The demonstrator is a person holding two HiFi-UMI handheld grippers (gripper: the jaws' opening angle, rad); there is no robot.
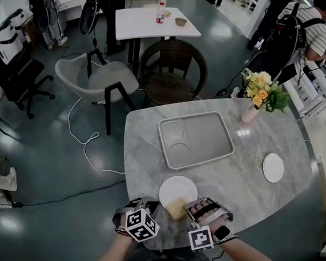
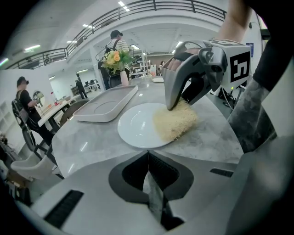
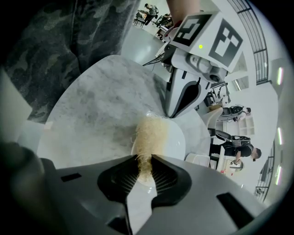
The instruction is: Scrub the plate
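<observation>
A white plate (image 1: 178, 190) lies on the grey marble table (image 1: 243, 186) near its front edge. A pale yellow fibrous scrubber (image 1: 176, 207) rests half on the plate's near rim and half on the table. My right gripper (image 1: 189, 207) is shut on the scrubber (image 3: 149, 135), whose fibres run between its jaws (image 3: 143, 160). My left gripper (image 1: 156, 204) is shut, its tips (image 2: 148, 153) right at the plate's rim (image 2: 138, 126); no hold on the rim shows. In the left gripper view the scrubber (image 2: 174, 121) lies under the right gripper (image 2: 174, 106).
A grey rectangular tray (image 1: 195, 139) with two round recesses lies beyond the plate. Further right are a smaller white plate (image 1: 273, 167) and a pink vase of yellow flowers (image 1: 258, 96). Chairs (image 1: 171, 70) stand past the table's far edge.
</observation>
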